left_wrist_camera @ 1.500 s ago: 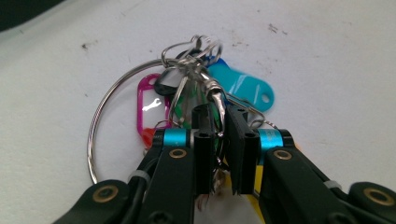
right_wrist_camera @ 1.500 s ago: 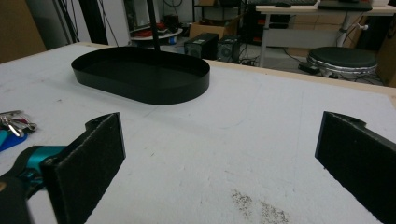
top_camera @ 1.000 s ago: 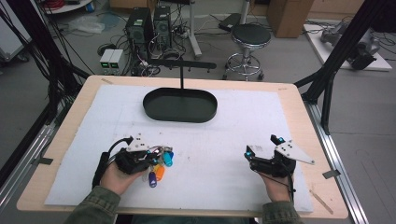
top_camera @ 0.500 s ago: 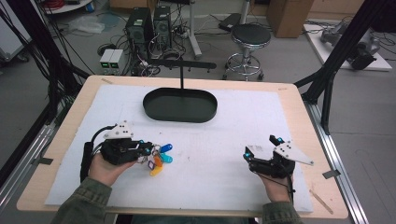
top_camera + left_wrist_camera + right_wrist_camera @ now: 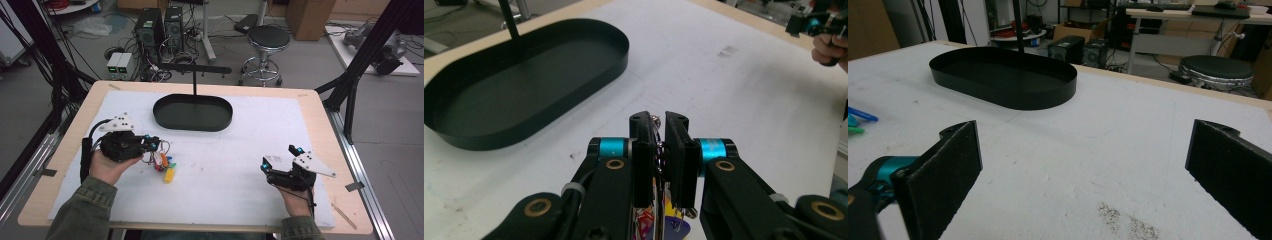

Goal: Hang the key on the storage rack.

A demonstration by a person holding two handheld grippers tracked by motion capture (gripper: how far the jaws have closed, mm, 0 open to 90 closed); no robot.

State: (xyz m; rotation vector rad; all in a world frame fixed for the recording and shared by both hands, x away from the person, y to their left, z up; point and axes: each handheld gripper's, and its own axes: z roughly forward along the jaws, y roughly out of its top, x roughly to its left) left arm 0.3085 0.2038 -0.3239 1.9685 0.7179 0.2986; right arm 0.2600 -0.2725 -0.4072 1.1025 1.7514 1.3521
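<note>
Colourful key bunch (image 5: 163, 162) dangles — left gripper (image 5: 153, 145) level, fingers clamped.

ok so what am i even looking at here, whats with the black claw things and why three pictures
A person sits at a table holding a hand-held two-jaw gripper in each hand. The high view looks down from above; the other two come from cameras riding on each gripper, looking along its black jaws. On the white table cover stands a black oval tray with an upright post. The left gripper is shut on a bunch of keys with coloured tags, which hangs below its jaws. The right gripper is open and holds nothing.
</note>
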